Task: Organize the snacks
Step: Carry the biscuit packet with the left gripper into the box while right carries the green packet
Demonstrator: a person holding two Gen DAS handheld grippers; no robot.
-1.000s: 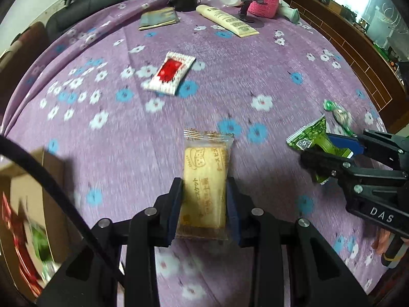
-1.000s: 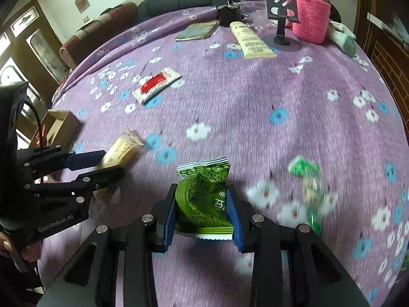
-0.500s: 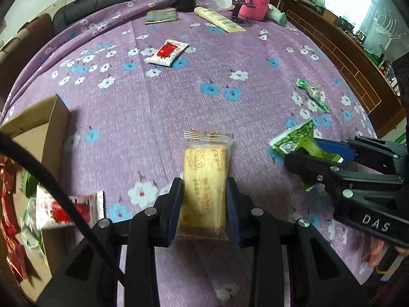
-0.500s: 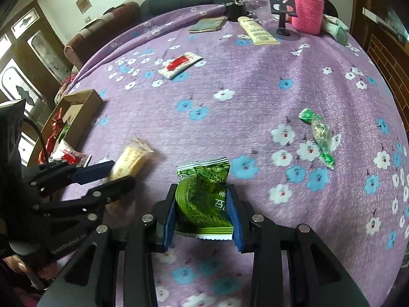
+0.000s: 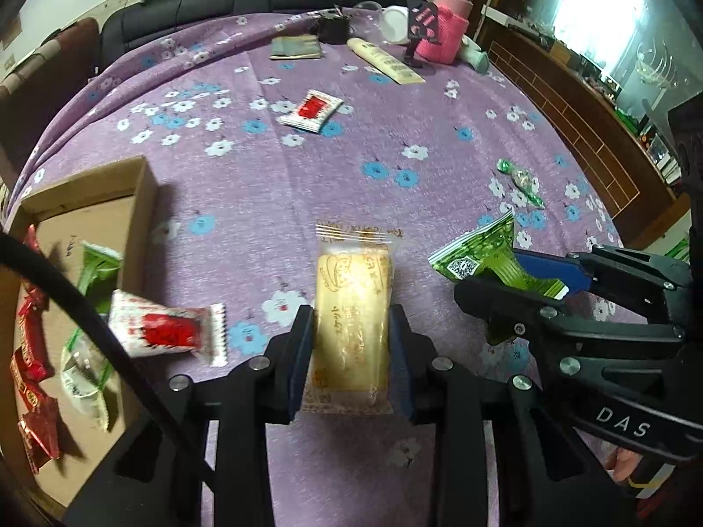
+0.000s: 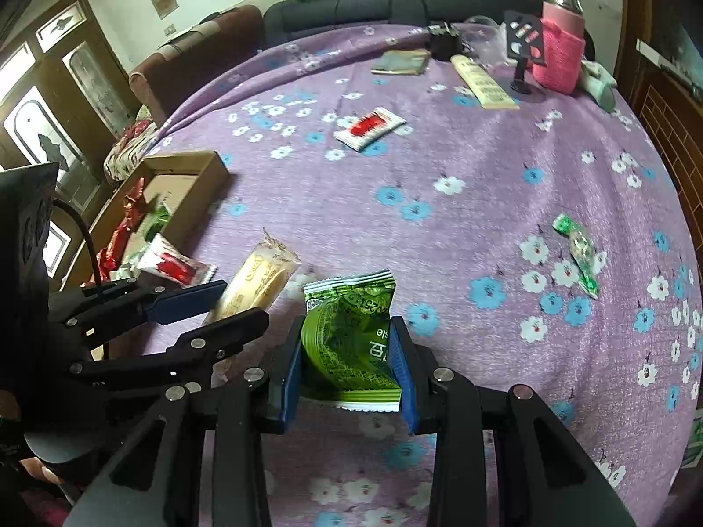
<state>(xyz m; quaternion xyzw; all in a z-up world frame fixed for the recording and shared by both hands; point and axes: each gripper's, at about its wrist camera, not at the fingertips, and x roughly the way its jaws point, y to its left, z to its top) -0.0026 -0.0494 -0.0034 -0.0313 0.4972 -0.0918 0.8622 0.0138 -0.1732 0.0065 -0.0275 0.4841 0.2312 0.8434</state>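
- Cardboard box (image 5: 132, 202) is the landmark: it sits at the left table edge and now fills far more of both views than a second ago, when it was barely in frame. Both hands have carried their loads toward it.
- Box already holds red and green wrapped snacks; a red-and-white packet (image 5: 167, 329) hangs over its near right rim.
- Left gripper (image 5: 351, 351): clamped on the yellow biscuit pack (image 5: 353, 307), in the air just right of the box, grip unchanged.
- Right gripper (image 6: 347, 355): clamped on the green snack bag (image 6: 351, 333), further right of the box, beside the left one.
- Remaining loose: red-and-white sachet (image 5: 312, 110) well beyond the box, green candy (image 5: 520, 182) far right of it.
- My read: drop-off is next, two more pickups after.
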